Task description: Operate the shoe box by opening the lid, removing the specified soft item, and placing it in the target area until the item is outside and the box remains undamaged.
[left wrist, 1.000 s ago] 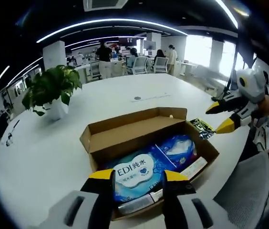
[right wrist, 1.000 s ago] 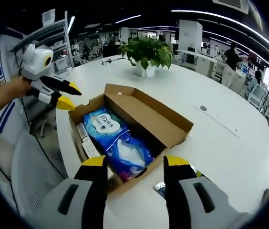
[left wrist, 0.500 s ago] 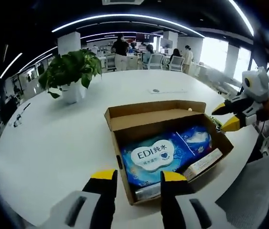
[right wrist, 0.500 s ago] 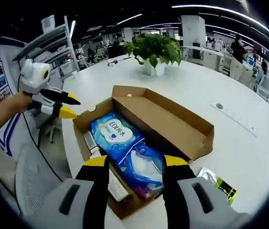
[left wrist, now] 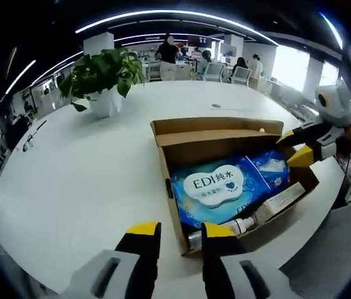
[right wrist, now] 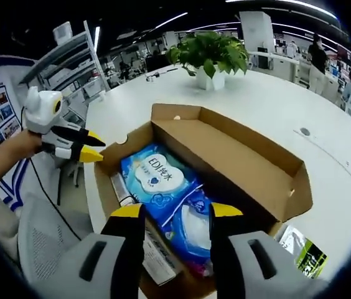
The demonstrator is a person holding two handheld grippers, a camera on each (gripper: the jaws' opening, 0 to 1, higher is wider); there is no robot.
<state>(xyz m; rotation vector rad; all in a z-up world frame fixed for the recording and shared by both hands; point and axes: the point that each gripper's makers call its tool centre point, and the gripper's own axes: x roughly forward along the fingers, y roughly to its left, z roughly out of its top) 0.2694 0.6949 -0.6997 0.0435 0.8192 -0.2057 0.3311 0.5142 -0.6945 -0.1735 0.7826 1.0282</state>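
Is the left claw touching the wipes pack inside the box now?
Apart. In the right gripper view, the left claw hangs open outside the box, off its corner, and the cardboard wall lies between its tips and the wipes pack.

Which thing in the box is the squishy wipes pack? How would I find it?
Find the open brown shoe box on the big white table. Inside lies a blue wipes pack, next to a crinkly blue bag. The wipes pack alone has a white label reading EDI.
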